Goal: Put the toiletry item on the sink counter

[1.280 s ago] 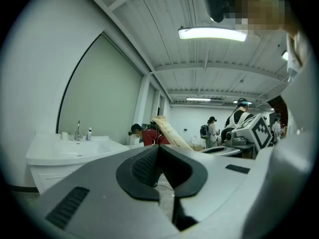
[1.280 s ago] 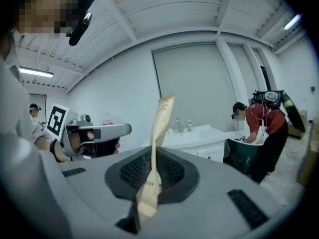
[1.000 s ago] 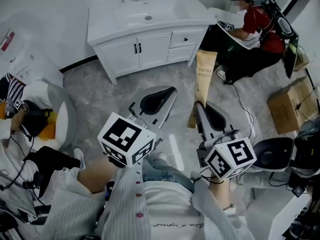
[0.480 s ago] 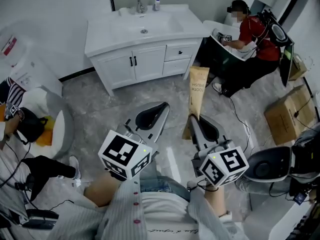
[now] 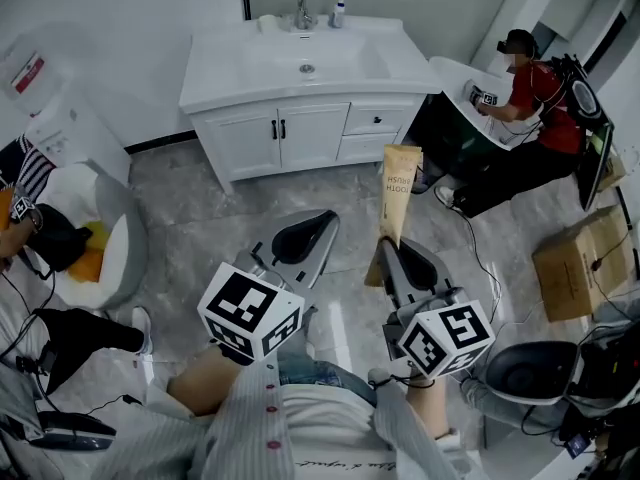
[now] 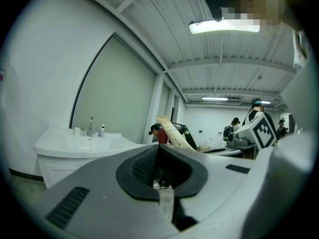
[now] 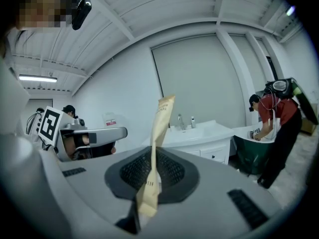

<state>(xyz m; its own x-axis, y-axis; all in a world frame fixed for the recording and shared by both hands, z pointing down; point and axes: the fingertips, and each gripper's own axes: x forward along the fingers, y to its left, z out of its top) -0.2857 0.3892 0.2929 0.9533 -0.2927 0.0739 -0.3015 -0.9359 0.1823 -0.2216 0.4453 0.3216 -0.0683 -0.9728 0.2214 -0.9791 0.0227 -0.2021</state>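
Pinching the flat tan paper toothbrush packet [image 5: 398, 190] by its bottom end, the head view: stood upright in the right gripper [image 5: 394, 254], well short of the white sink counter [image 5: 225, 68]. Left gripper view: showed the left gripper [image 6: 160, 156] closed on nothing. Right gripper view: showed pads clamped on the packet's lower end. Looked light, thin and bendy; judged best held low, across its flat faces.

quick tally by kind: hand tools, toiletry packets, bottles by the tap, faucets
tools: 2, left tool and right tool
toothbrush packet: 1
bottle: 1
faucet: 1
total: 5
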